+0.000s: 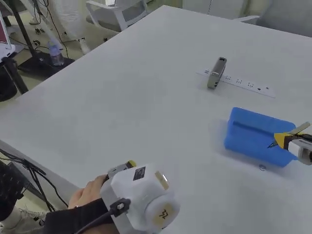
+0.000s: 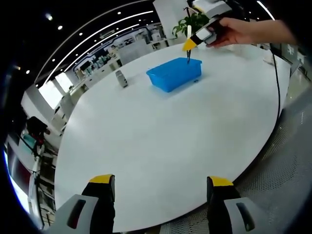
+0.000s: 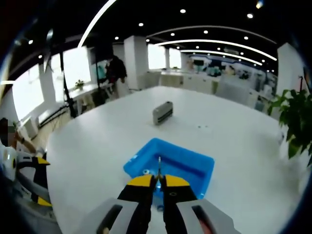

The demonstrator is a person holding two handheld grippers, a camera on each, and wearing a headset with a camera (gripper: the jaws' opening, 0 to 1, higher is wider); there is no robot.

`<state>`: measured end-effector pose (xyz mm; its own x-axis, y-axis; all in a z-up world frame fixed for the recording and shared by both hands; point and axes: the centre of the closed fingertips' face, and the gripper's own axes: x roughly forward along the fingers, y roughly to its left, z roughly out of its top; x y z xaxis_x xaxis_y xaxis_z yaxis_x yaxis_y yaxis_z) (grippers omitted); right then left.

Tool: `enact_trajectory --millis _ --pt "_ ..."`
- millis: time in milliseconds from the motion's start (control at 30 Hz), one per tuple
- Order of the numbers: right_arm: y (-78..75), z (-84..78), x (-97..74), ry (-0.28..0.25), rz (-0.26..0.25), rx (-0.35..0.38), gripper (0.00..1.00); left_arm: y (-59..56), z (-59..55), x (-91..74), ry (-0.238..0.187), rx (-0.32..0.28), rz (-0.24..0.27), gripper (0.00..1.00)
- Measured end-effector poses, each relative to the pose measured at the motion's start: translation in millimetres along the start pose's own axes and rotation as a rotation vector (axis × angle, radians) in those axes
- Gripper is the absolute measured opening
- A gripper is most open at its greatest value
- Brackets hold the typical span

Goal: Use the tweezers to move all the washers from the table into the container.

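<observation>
A blue container (image 1: 256, 136) sits at the right of the white table (image 1: 136, 107). My right gripper (image 1: 282, 140) hovers over its near right end, shut on thin tweezers (image 1: 271, 145) whose tips point down into it. In the right gripper view the tweezers (image 3: 159, 165) hang above the container (image 3: 190, 165), and a small washer (image 3: 145, 171) lies on its floor. One washer (image 1: 262, 167) rests on the table beside the container's front wall. My left gripper (image 2: 161, 181) stays open at the table's near edge, far from the container (image 2: 174, 73).
A grey metal block (image 1: 217, 72) lies across a white power strip (image 1: 243, 83) behind the container. Chairs, cables and a water bottle (image 1: 56, 51) stand on the floor past the table's far left edge. A potted plant (image 3: 292, 117) stands to the right.
</observation>
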<state>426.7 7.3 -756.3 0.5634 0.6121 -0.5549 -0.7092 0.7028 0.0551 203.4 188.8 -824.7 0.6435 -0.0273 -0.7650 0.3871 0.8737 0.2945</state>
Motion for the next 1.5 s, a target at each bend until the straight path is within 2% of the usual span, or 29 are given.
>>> enact_trajectory --millis 300,633,900,1133,1367,1400,1433,1467,1500 --pt "2.1 -11.2 -9.3 0.009 0.000 0.039 0.04 0.6 0.4 -1.3 -0.001 0.000 0.003 0.78" --pt "8.6 -32.3 -2.7 0.037 0.012 0.040 0.04 0.6 -0.1 -0.5 0.001 0.001 0.002 0.78" --pt "6.5 -45.4 6.3 0.068 0.017 0.039 0.04 0.8 -0.4 -0.2 0.004 -0.001 0.003 0.78" --pt "2.5 -52.8 17.2 0.088 0.023 0.031 0.04 0.6 -0.9 0.5 0.007 -0.001 0.001 0.78" --pt "3.3 -53.5 17.4 0.099 0.019 0.016 0.04 0.9 -1.5 0.5 0.011 -0.005 0.002 0.78" --pt "2.8 -54.5 17.5 0.100 0.018 0.015 0.04 1.5 -1.4 1.1 0.011 -0.009 0.009 0.78" --pt "2.2 -54.7 17.9 0.101 0.017 0.014 0.04 9.1 -0.5 3.1 0.005 -0.033 0.073 0.80" --pt "1.8 -54.7 18.3 0.101 0.015 0.013 0.04 14.0 2.6 7.3 -0.013 -0.028 0.113 0.81" --pt "0.9 -55.4 19.1 0.103 0.014 0.012 0.04 22.8 -1.9 9.4 0.018 -0.029 0.190 0.81"
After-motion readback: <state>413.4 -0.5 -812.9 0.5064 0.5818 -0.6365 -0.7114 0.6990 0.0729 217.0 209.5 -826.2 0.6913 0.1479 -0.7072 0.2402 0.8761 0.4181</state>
